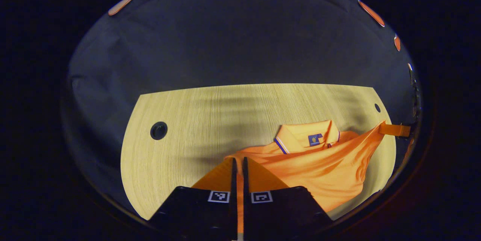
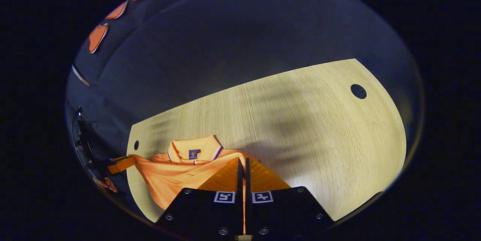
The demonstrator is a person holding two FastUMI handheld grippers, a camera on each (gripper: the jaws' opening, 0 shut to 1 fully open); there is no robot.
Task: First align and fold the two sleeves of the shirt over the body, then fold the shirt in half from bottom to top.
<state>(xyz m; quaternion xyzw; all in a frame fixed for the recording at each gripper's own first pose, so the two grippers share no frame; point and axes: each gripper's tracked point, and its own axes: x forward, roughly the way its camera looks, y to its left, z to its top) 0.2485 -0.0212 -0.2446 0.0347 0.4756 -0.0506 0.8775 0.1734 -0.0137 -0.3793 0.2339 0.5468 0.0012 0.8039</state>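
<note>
2 grippers each pinch a side of the orange polo shirt (image 1: 323, 165), which lies on the pale wooden table (image 1: 210, 120) with its collar (image 1: 306, 135) pointing toward the far edge and its long axis running from the near edge to the collar. In the left gripper view, the left gripper (image 1: 239, 164) has its fingers nearly together on a thin fold of shirt fabric, and the right gripper (image 1: 394, 129) appears far off at the right, pulling a sleeve corner taut and lifted. The right gripper view shows its own gripper (image 2: 242, 164) closed narrow on cloth, the left gripper (image 2: 120, 165) at the far left holding the opposite sleeve, and a broad bare stretch of table (image 2: 319, 128) with a dark round hole (image 2: 358, 91).
</note>
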